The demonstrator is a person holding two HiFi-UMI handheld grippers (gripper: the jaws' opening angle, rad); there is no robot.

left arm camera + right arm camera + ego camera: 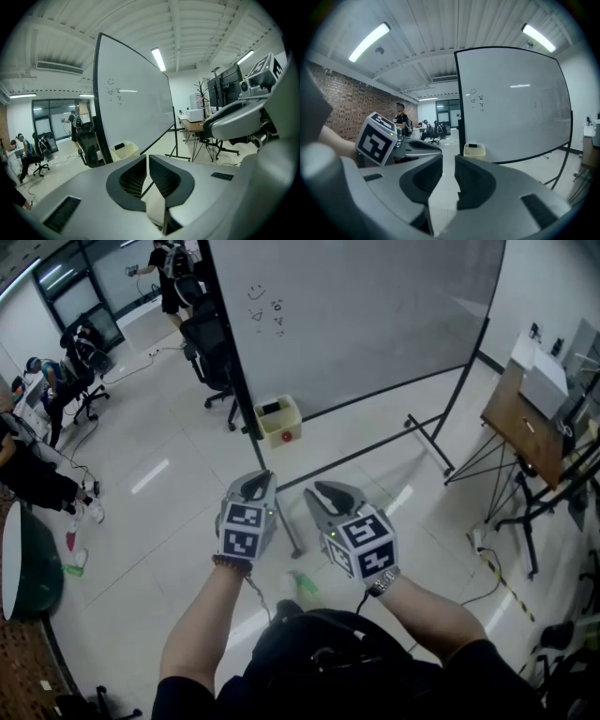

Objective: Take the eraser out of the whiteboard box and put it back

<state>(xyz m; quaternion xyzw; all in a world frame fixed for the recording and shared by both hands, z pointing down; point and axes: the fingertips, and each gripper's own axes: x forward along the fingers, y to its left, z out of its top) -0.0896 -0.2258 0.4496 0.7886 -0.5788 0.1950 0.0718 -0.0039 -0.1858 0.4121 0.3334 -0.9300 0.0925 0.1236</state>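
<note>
Standing well short of the whiteboard [356, 315], the person holds nothing: left gripper [255, 486] clenched empty, right gripper [328, 493] slightly parted. A dark block, likely the eraser [272, 408], lies in the far yellow box [265, 430].

Standing open-topped on the floor [187, 493] beside the whiteboard [356, 315] leg: pale yellow whiteboard box [281, 424], holding dark eraser [272, 409] inside.

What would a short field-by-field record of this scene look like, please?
Setting: office floor with a standing whiteboard
Container: pale yellow box on the floor at the whiteboard's foot
Contents: dark object, possibly the eraser
Left: left gripper shut, empty
Right: right gripper open, empty
Stage: both grippers short of the box
</note>
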